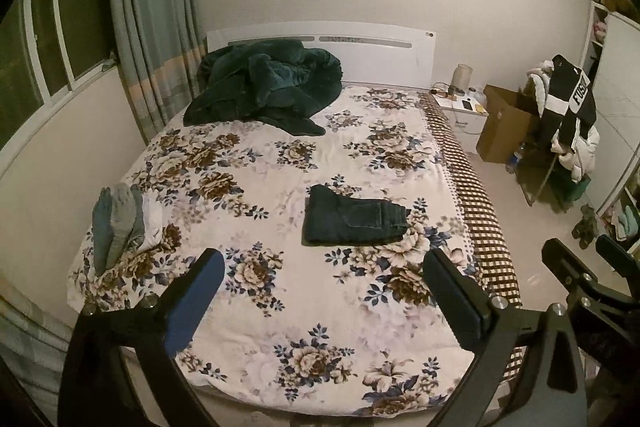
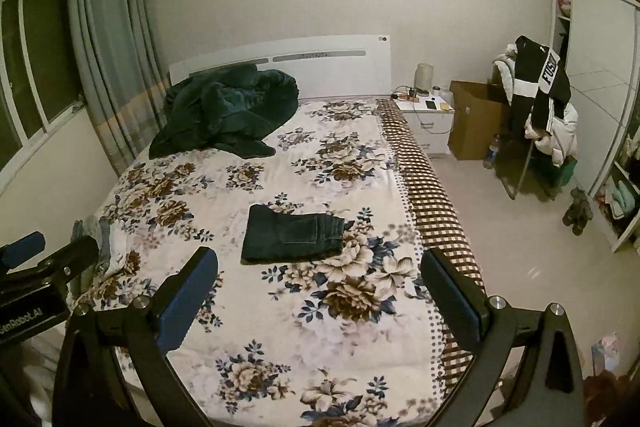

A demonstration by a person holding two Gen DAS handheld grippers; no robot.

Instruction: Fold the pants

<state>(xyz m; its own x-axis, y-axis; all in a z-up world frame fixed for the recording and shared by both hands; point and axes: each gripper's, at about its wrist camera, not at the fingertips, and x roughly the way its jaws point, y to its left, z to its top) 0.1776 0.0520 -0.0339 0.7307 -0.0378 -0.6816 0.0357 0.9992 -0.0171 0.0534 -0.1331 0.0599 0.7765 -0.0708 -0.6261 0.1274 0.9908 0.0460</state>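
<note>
A pair of dark jeans (image 1: 352, 219) lies folded into a compact rectangle on the floral bedsheet (image 1: 280, 307), right of the bed's middle; it also shows in the right wrist view (image 2: 294, 235). My left gripper (image 1: 324, 263) is open and empty, held above the near part of the bed, well short of the jeans. My right gripper (image 2: 320, 263) is open and empty too, beside the left one and also short of the jeans. The right gripper shows at the right edge of the left wrist view (image 1: 580, 259), the left gripper at the left edge of the right wrist view (image 2: 60, 247).
A stack of folded clothes (image 1: 120, 223) sits at the bed's left edge. A dark green blanket (image 1: 264, 83) is heaped by the white headboard (image 1: 372, 47). Right of the bed stand a nightstand (image 1: 464, 111), a cardboard box (image 1: 504, 127) and a clothes-draped chair (image 1: 560, 131).
</note>
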